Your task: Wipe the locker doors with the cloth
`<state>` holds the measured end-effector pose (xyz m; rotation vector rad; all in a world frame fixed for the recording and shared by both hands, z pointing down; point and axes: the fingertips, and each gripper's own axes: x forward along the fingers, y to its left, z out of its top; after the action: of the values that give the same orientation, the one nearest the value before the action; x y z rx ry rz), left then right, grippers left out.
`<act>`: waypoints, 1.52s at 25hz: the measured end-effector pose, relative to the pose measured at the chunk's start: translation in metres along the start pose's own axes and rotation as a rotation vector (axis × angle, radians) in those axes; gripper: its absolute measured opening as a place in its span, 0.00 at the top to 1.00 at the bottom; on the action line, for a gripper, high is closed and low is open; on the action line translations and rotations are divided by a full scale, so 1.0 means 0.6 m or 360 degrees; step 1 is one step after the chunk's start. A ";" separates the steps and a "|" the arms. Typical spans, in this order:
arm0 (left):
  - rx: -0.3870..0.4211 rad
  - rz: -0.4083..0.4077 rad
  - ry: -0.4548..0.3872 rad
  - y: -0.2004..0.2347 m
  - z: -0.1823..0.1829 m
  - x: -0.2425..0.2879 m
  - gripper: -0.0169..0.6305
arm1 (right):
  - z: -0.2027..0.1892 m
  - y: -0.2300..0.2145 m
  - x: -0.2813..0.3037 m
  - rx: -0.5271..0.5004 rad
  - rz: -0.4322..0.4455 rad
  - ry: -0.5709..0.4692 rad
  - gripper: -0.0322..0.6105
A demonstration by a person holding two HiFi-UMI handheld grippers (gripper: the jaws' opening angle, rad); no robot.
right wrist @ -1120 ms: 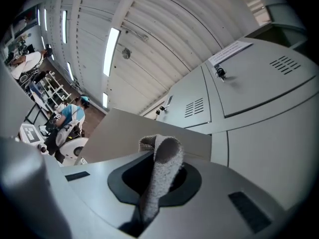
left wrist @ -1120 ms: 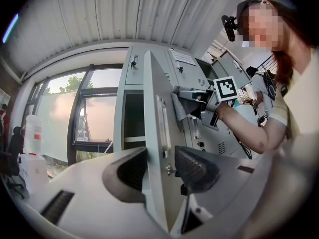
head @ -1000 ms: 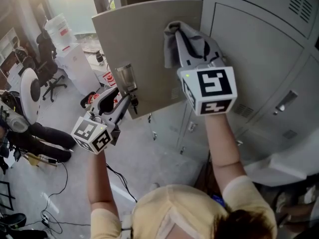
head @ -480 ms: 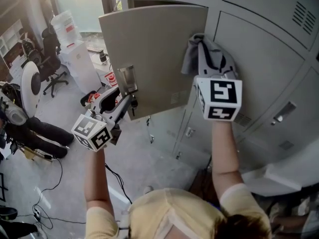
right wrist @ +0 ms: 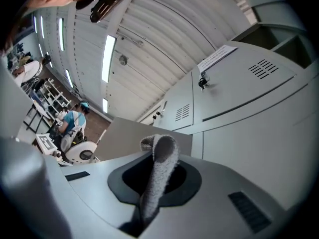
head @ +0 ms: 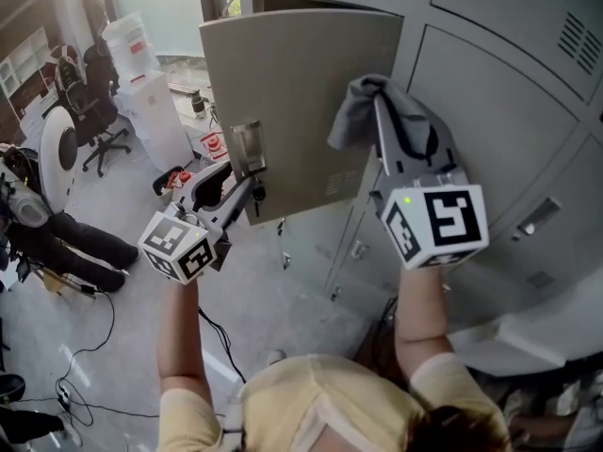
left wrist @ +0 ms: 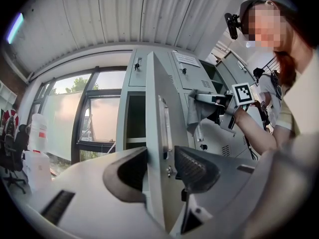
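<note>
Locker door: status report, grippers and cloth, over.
Left gripper clamps open door edge by the latch. Right gripper shut on cloth, cloth at door's hinge side. Nothing blocking the door face.

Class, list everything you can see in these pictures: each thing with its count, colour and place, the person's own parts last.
open locker door: one, beige-grey, swung out at centre
closed locker doors: several, grey, right of the open one
cloth: one, grey, by the open door's hinge side
water jugs: at least two, white, by the window at left
office chair: one, black, floor at far left
left gripper: one, grey, jaws closed on the open door's lower edge
right gripper: one, grey, jaws shut on the cloth
</note>
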<state>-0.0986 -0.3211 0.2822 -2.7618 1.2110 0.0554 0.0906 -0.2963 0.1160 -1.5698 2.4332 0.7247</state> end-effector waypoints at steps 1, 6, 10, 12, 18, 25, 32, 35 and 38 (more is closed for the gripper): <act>0.0008 0.0002 0.0005 -0.001 0.000 -0.001 0.71 | 0.005 0.012 0.000 0.0009 0.0041 -0.0013 0.93; 0.0050 0.0005 0.0028 -0.004 0.001 -0.005 0.71 | 0.014 0.074 0.003 0.0070 0.0193 -0.0058 0.93; 0.0055 0.0018 0.0033 -0.006 -0.002 -0.009 0.71 | 0.015 0.129 0.012 0.0044 0.0307 -0.0092 0.93; 0.0048 0.0020 0.0031 -0.006 -0.003 -0.011 0.71 | 0.012 0.153 0.017 0.0071 0.0353 -0.0090 0.93; 0.0029 0.0025 0.0029 -0.003 -0.008 -0.019 0.71 | 0.002 0.186 0.034 0.0109 0.0428 -0.0113 0.93; 0.0016 0.0011 0.0042 -0.007 -0.018 -0.016 0.71 | -0.020 0.223 0.049 0.0006 0.0452 -0.0070 0.93; -0.0019 0.0004 0.0015 -0.004 -0.019 -0.014 0.71 | -0.069 0.174 0.065 -0.0002 0.0301 0.0034 0.93; -0.0013 0.0007 0.0011 -0.003 -0.019 -0.015 0.71 | -0.078 0.148 0.066 -0.0010 0.0238 0.0045 0.93; -0.0006 0.0001 0.0007 -0.006 -0.020 -0.015 0.71 | -0.089 0.124 0.065 -0.0025 0.0188 0.0063 0.93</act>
<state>-0.1024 -0.3136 0.2955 -2.7662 1.2137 0.0517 0.0140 -0.3282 0.1707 -1.4697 2.5735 0.7405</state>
